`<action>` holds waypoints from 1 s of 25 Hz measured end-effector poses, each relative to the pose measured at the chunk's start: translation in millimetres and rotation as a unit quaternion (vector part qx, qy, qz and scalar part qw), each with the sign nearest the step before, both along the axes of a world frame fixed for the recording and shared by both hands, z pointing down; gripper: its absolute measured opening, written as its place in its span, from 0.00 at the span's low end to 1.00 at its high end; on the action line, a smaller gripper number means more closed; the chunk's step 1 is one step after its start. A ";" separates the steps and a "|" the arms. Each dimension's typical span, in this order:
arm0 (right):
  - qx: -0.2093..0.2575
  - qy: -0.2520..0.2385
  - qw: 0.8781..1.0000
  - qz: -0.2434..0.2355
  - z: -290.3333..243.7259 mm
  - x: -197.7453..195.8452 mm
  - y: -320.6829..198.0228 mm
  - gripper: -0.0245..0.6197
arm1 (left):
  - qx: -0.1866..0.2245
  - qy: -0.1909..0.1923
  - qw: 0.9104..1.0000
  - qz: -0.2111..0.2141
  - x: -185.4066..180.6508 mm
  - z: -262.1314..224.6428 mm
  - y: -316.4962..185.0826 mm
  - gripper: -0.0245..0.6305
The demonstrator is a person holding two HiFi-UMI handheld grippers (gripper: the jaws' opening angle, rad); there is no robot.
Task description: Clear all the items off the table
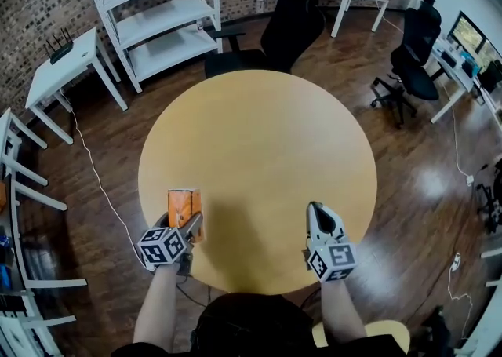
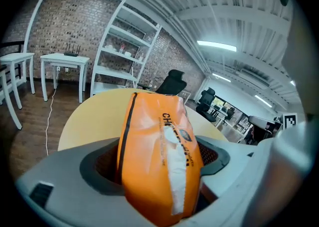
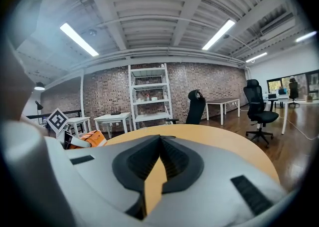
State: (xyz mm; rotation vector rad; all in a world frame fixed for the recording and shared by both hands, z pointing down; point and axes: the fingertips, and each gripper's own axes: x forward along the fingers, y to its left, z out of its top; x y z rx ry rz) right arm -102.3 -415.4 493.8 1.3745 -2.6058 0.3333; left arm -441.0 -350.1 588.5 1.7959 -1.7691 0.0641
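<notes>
My left claw (image 1: 190, 228) is clamping on the orange tissue pack (image 2: 159, 156) right at the near left rim of the worktop (image 1: 259, 143). That pack is looking soft, so I'm judging it could squash and slide out if I swing it away too fast. My right claw (image 1: 318, 213) is hanging shut and empty over the near right rim, risking a knock on the edge. Farther out, I'm seeing no other item on the worktop.

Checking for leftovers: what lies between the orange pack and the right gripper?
Nothing; head view shows bare tabletop from orange pack to right gripper.
</notes>
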 end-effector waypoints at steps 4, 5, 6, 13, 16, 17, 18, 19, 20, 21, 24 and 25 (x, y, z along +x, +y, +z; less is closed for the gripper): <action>-0.024 -0.001 1.000 -0.002 20.2 7.1 -2.6 0.05 | -0.027 -0.014 1.000 0.000 6.6 20.6 -19.9 0.66; -0.030 0.001 1.000 -0.001 24.5 8.3 -3.2 0.05 | -0.037 -0.017 0.999 -0.001 6.6 26.3 -23.8 0.66; -0.035 0.003 0.999 0.000 28.6 9.6 -4.0 0.05 | -0.047 -0.019 0.999 -0.002 6.2 32.5 -26.5 0.66; -0.070 0.000 0.997 0.019 58.3 17.4 -17.1 0.05 | -0.117 -0.036 0.993 0.000 0.8 76.5 -29.7 0.66; -0.083 0.002 0.996 0.018 70.6 11.7 -18.4 0.05 | -0.132 -0.040 0.990 0.010 3.2 89.9 -32.1 0.68; -0.087 0.002 0.996 0.016 73.8 9.7 -17.2 0.05 | -0.133 -0.042 0.990 0.010 3.5 91.0 -33.3 0.68; -0.089 0.002 0.996 0.014 76.5 7.8 -15.9 0.04 | -0.133 -0.044 0.990 0.008 3.0 90.9 -34.7 0.69; -0.091 0.003 0.996 0.011 78.7 6.3 -14.8 0.04 | -0.133 -0.049 0.990 0.007 2.5 90.0 -36.3 0.69; -0.092 0.004 0.996 0.010 80.3 5.4 -14.1 0.05 | -0.132 -0.056 0.990 0.008 2.7 88.5 -37.9 0.70; -0.092 0.004 0.996 0.009 81.1 5.3 -14.1 0.05 | -0.130 -0.064 0.989 0.010 3.6 86.2 -39.5 0.70; -0.087 0.005 0.996 0.014 77.7 7.9 -17.5 0.04 | -0.115 -0.068 0.991 0.012 8.3 76.9 -44.0 0.76; -0.083 0.005 0.996 0.015 75.8 8.6 -18.5 0.04 | -0.106 -0.061 0.992 0.010 9.0 73.5 -44.7 0.76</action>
